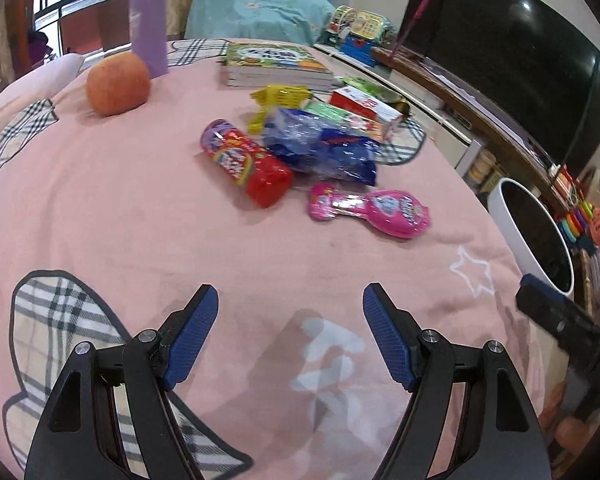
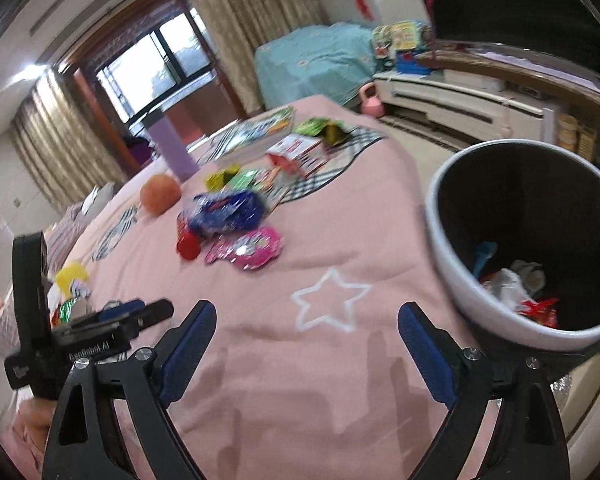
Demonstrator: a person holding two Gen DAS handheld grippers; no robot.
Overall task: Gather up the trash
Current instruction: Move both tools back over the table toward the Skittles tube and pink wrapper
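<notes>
Trash lies on a pink bedspread (image 1: 140, 208): a red and purple candy tube (image 1: 246, 162), a crumpled blue plastic bag (image 1: 320, 146), a pink wrapper (image 1: 370, 210), a red and white carton (image 1: 366, 106) and a yellow piece (image 1: 278, 98). My left gripper (image 1: 290, 300) is open and empty, above the spread well short of the trash. My right gripper (image 2: 306, 316) is open and empty, beside the white bin (image 2: 460, 300), which holds several scraps. The pile also shows in the right wrist view: the blue bag (image 2: 224, 210), the pink wrapper (image 2: 252, 248).
An orange (image 1: 118, 84), a purple bottle (image 1: 148, 24) and stacked books (image 1: 274, 66) stand at the far side of the spread. The white bin (image 1: 520, 240) stands off the bed's right edge. A TV (image 1: 520, 60) and a low cabinet line the right wall.
</notes>
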